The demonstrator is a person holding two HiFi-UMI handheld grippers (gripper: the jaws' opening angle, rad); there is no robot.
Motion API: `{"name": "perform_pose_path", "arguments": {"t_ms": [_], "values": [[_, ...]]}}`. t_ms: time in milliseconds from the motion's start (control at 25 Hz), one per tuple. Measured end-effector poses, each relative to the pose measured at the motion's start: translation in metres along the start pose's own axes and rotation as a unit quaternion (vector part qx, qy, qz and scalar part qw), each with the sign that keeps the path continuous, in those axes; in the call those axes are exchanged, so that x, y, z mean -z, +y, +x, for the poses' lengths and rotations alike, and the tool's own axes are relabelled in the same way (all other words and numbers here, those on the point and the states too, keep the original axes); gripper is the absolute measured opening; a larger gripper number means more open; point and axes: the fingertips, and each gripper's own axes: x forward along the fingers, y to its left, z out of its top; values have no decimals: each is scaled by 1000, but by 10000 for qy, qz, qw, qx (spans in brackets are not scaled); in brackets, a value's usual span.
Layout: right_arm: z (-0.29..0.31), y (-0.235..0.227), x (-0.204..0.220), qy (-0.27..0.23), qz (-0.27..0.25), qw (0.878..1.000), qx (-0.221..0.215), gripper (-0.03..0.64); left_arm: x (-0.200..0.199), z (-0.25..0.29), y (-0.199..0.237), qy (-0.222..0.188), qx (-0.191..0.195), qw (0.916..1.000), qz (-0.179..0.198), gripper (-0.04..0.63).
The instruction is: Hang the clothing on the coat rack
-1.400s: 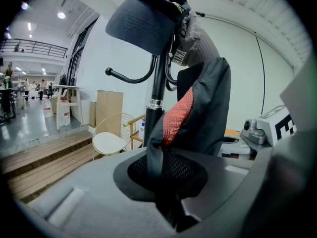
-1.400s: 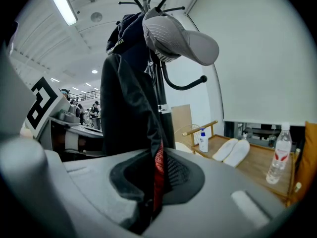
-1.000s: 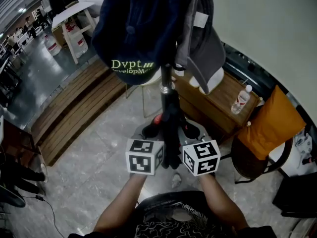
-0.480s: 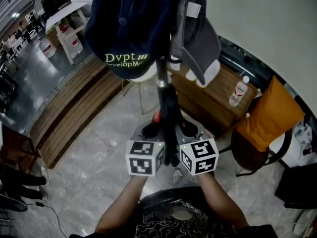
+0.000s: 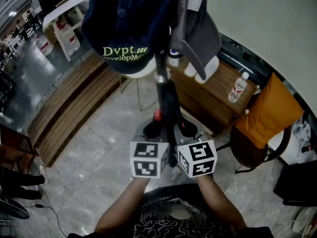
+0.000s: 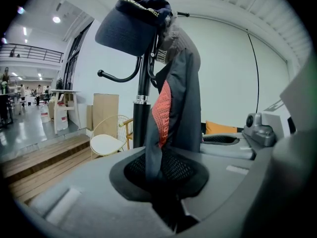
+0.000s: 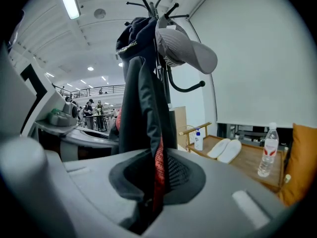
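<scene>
A black coat rack pole (image 5: 159, 66) rises in the middle of the head view. A navy cap (image 5: 124, 24) with green lettering and a grey cap (image 5: 198, 29) hang on its top hooks. A dark garment (image 5: 169, 113) with a red-orange mesh lining hangs down along the pole. My left gripper (image 5: 152, 132) and right gripper (image 5: 184, 131) sit side by side at its lower end, both shut on the cloth. In the left gripper view the garment (image 6: 181, 98) runs from the jaws up to the hooks. The right gripper view shows the garment (image 7: 143, 108) pinched the same way.
A low wooden table (image 5: 218, 90) behind the rack carries a water bottle (image 5: 238, 89) and white slippers (image 5: 200, 71). A chair with an orange cushion (image 5: 265, 120) stands at the right. A wooden platform (image 5: 69, 108) lies at the left, a round white seat (image 5: 141, 73) near the pole.
Both grippers have drifted slightly lower and to the right in the head view and still hold the garment. The caps and rack have barely shifted.
</scene>
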Motion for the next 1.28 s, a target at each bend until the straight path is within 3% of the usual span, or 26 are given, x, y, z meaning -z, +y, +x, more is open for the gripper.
{"name": "perform_pose_path", "arguments": {"t_ms": [360, 640, 1280], "values": [[-8, -1, -2, -15, -19, 9999, 127, 54, 1, -3, -4, -32, -22, 10000, -51, 40], [-13, 0, -6, -34, 0, 9998, 210, 60, -4, -11, -3, -168, -132, 9997, -66, 89], [-42, 11, -21, -239, -127, 9990, 363, 60, -7, -34, -9, -319, -42, 9990, -295, 91]]}}
